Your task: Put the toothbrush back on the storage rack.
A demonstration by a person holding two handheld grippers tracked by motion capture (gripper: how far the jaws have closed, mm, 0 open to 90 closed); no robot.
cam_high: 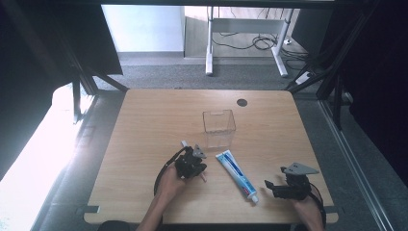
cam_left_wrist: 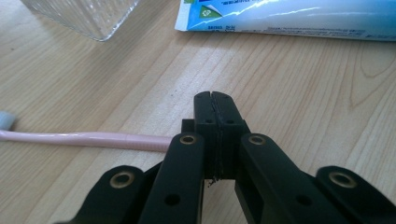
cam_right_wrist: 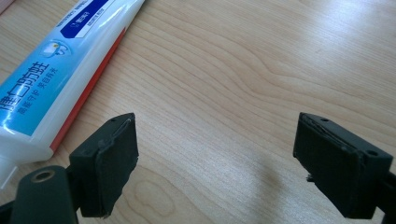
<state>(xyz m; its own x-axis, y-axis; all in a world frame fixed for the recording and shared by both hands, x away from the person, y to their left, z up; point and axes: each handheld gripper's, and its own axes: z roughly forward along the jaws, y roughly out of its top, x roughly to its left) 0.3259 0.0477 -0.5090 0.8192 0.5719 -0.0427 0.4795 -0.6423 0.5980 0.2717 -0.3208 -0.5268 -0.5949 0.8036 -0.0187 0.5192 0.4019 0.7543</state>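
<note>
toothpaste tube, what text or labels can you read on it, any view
"健白防蛀" in large white characters, on the blue side of the toothpaste tube, right gripper view.
Smaller characters beside them and the white print on the dark blue band: too blurred to read.
Fine print along the tube's flat end, left gripper view: too small.

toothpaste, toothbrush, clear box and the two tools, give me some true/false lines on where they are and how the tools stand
1. The left tool is wide open. False: its jaws are pressed together.
2. The toothpaste lies flat on the table, between the two tools. True.
3. The toothbrush stands inside the clear box. False: it lies on the table beside the left tool.
4. The right tool is open with bare wood between its jaws. True.
5. The clear box holds the toothpaste. False: the tube lies outside it, nearer the person.
</note>
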